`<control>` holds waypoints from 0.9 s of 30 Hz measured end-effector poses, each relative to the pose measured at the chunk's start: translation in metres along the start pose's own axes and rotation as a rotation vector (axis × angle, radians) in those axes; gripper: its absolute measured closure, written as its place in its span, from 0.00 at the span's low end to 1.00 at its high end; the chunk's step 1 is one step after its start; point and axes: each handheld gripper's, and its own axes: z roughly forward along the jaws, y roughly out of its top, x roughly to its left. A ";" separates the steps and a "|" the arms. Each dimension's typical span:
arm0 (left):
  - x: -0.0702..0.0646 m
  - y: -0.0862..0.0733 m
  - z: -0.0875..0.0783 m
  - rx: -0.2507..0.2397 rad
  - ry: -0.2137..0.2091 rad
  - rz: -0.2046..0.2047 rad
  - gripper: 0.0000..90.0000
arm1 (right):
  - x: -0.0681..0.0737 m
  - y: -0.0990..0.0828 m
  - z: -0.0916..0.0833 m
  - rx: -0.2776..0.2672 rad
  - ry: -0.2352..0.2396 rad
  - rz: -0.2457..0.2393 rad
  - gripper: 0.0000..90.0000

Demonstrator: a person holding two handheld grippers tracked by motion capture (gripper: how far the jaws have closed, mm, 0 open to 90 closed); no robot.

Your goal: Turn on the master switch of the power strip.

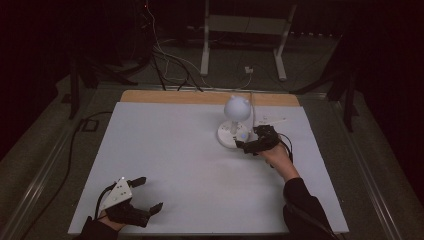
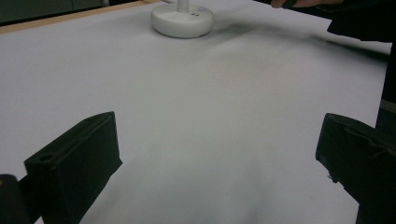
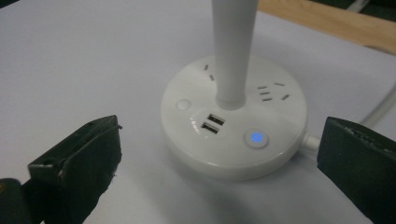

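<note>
Left gripper [image 1: 145, 194] is sitting with jaws spread over bare white counter [image 1: 165, 150]. Right gripper [image 3: 219, 158] is hovering with jaws spread, the lamp base [image 3: 233, 140] lying between and just ahead of them, blue button [image 3: 256, 138] glowing.

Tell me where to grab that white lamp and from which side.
Grip the lamp by its upright stem, coming in level from the right gripper's side. The stem is slim enough for the open jaws; the round base looks too wide and low.
</note>
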 end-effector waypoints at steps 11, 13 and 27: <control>0.000 0.000 0.000 0.001 -0.001 0.003 0.00 | 0.005 0.002 -0.003 0.015 -0.034 -0.037 0.00; -0.001 0.000 0.000 0.005 -0.003 0.004 0.00 | 0.006 0.002 -0.004 0.015 -0.043 -0.051 0.00; -0.001 0.000 0.000 0.003 -0.004 0.003 0.00 | 0.010 -0.006 -0.012 0.043 -0.067 -0.064 0.00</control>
